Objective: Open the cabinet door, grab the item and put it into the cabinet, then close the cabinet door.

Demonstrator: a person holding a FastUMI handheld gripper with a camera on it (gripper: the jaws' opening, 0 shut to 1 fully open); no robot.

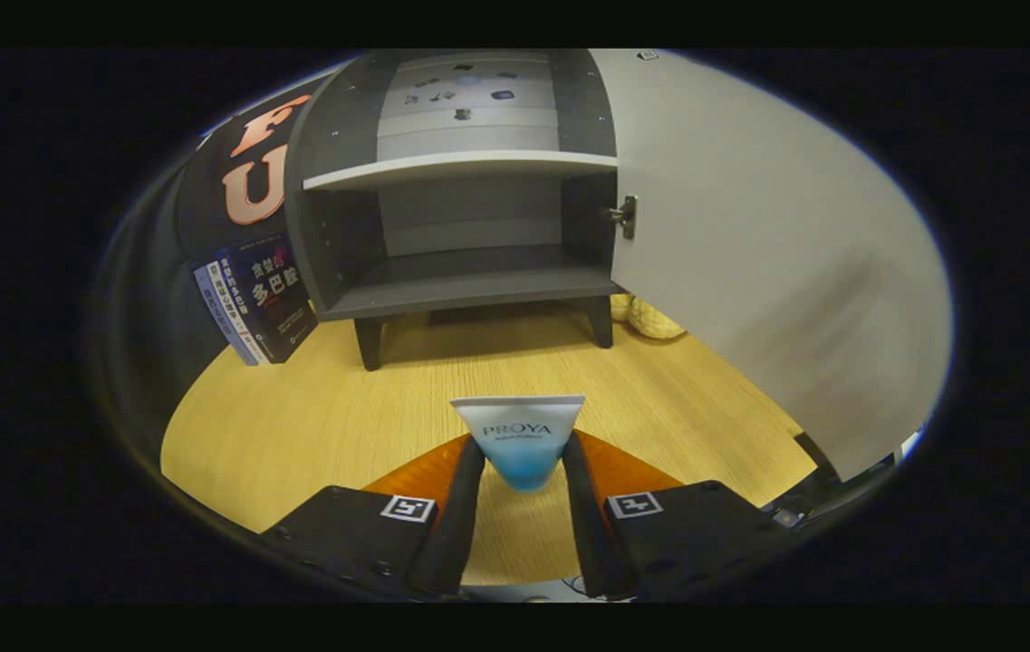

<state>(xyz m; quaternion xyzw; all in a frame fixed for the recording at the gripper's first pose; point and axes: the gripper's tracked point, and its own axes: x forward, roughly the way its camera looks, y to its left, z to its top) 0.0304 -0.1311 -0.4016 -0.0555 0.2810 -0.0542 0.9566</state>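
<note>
Open cabinet (465,226) at twelve o'clock, its lower compartment bare, door (750,254) swung toward two o'clock; gripper (522,457) clenches a blue-and-white tube (519,439) between both fingers.

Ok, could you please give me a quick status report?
Gripper shut on tube. Cabinet ahead, door open, lower shelf free. Nothing in the way.

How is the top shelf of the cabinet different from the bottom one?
The top shelf is a pale board, while the bottom shelf is dark grey. The top shelf sits high in the cabinet, and the bottom shelf sits low, nearer the tube held between the fingers of the tool. Both look bare.
</note>
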